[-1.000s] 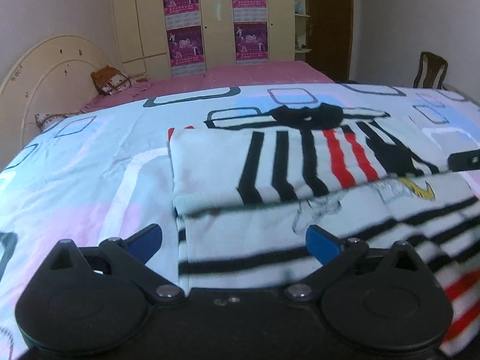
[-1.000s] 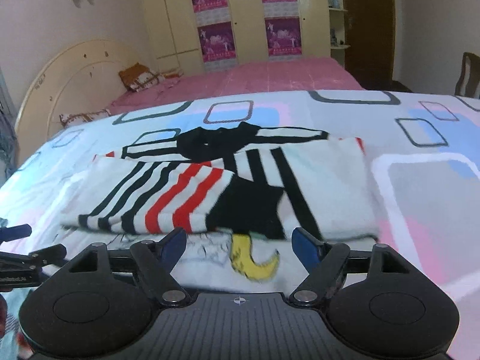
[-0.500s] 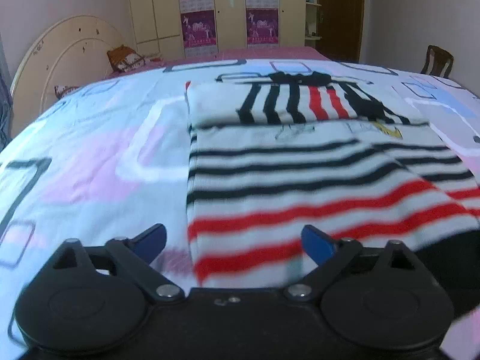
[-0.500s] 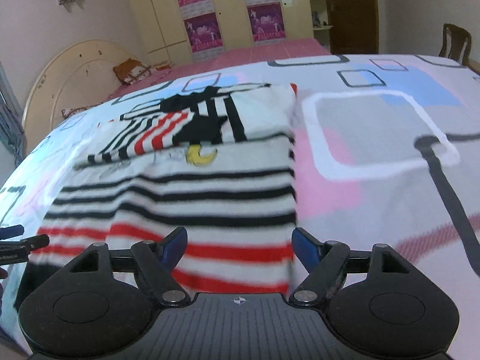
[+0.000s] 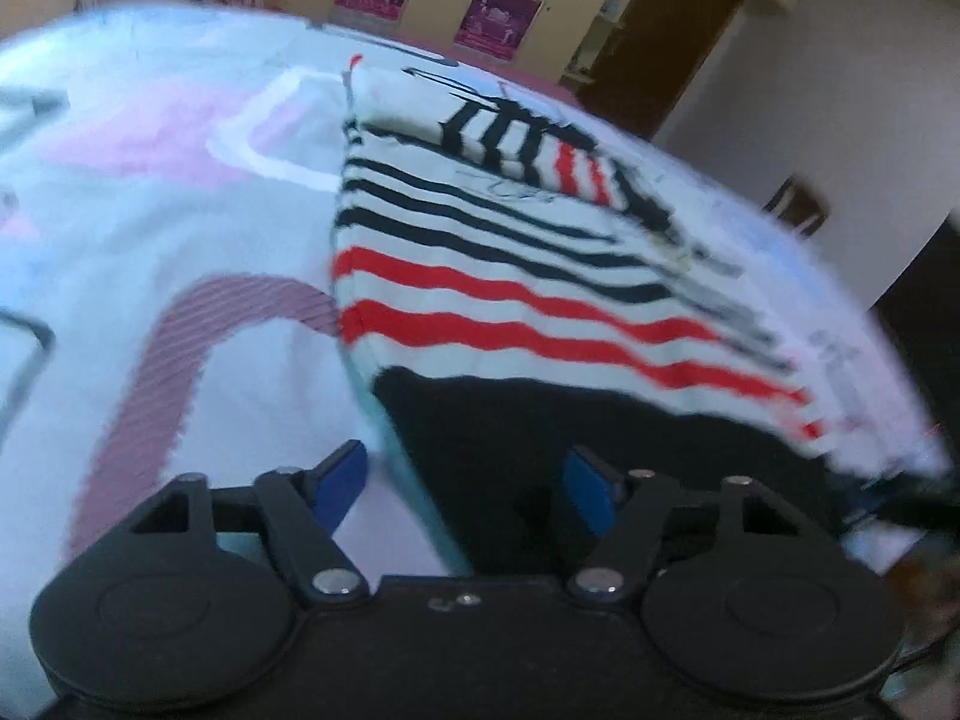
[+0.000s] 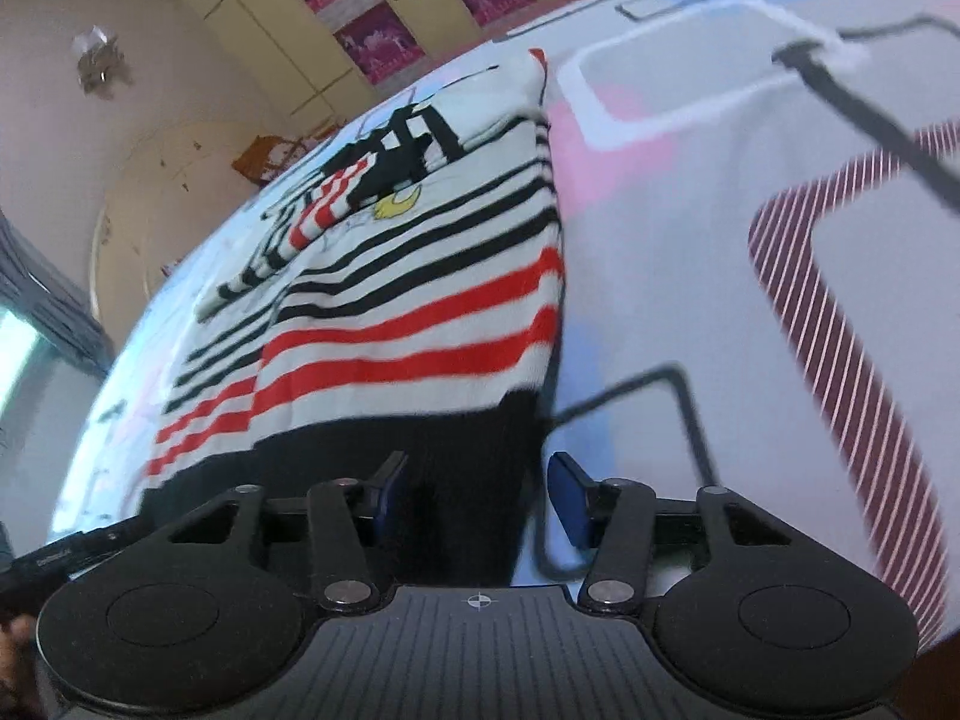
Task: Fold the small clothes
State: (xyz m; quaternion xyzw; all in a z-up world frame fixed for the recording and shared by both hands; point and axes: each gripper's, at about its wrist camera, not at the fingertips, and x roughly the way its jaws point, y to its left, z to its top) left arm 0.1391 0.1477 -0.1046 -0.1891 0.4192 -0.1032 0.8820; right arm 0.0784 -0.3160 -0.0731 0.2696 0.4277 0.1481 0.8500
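1. The left gripper (image 5: 465,483) sits low at the near left corner of the striped shirt (image 5: 492,300), its jaws spread wide, with the black hem band (image 5: 540,420) lying between the blue pads (image 5: 339,480) and nothing pinched
2. The shirt lies flat on the patterned bedsheet (image 5: 150,210), sleeves folded in over the chest at the far end
3. The right gripper (image 6: 477,501) is at the shirt's near right corner, jaws likewise apart, the black hem's edge between them, bare bedsheet to the right
4. Posters (image 6: 372,42) hang on the wardrobe beyond
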